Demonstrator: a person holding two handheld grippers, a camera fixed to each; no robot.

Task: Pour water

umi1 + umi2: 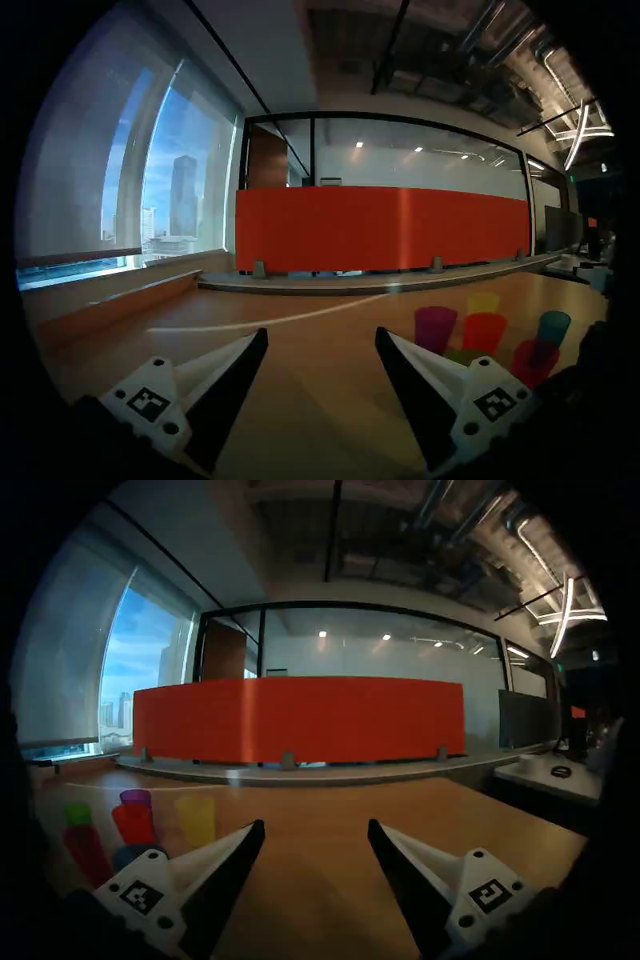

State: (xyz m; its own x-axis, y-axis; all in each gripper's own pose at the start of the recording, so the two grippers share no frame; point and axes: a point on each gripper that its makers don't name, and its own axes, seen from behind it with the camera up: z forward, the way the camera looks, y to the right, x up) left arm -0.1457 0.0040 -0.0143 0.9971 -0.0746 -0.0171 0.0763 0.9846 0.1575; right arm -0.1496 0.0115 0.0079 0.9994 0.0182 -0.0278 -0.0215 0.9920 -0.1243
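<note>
White two-finger left gripper point(320, 331) sits lowest in its own view, its black-lined fingers spread wide on nothing. The matching right gripper point(314, 822) likewise stands open and empty at the bottom of its view. Beneath both runs one light wooden table point(320, 416). On it, at lower right of the left gripper view and lower left of the right gripper view, stands a tight cluster of six translucent plastic cups: one purple cup point(436, 326), one yellow cup point(483, 302), one orange cup point(484, 332), one teal cup point(554, 326), one red cup point(534, 362) and one green cup point(78, 814). Which of them holds water I cannot tell. Judging from the crowding, a finger reaching for one cup could knock its neighbours over, and a hard squeeze on thin plastic could buckle it and spill. Farther back, one long orange partition panel point(296, 720) crosses mid-frame.
</note>
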